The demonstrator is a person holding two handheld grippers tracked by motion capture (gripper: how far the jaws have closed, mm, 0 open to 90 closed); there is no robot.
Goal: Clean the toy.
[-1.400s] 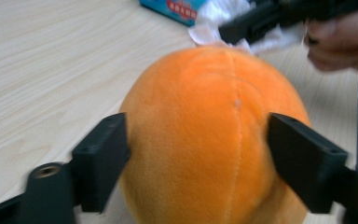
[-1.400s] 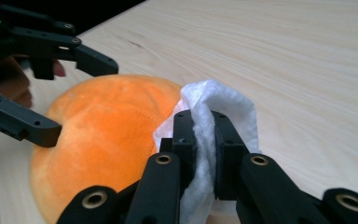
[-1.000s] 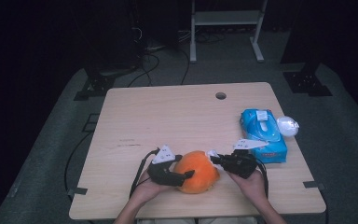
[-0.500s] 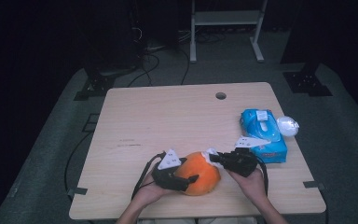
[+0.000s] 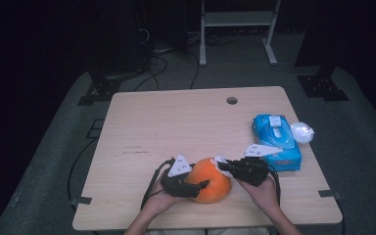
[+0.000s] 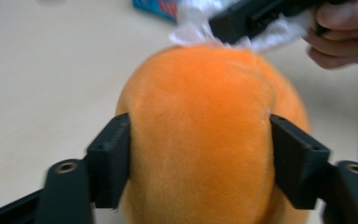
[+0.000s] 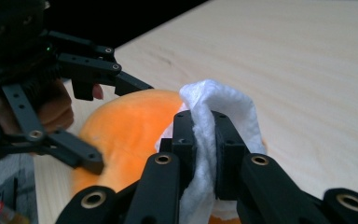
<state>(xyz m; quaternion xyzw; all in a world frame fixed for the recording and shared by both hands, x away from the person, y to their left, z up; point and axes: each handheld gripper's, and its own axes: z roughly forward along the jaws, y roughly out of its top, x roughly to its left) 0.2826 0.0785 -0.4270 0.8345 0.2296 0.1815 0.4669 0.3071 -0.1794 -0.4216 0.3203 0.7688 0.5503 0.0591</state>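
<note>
orange plush (image 5: pixel 213 179) lies crosswise between tools

On my table (image 5: pixel 176 122), the plush ball (image 5: pixel 214 179) sits near the front edge, between my left gripper (image 5: pixel 201 185) on its left and my right gripper (image 5: pixel 222 164) on its right. The wipes pack (image 5: pixel 276 142) lies farther right, a small ball (image 5: pixel 302 131) just beyond it.
</note>
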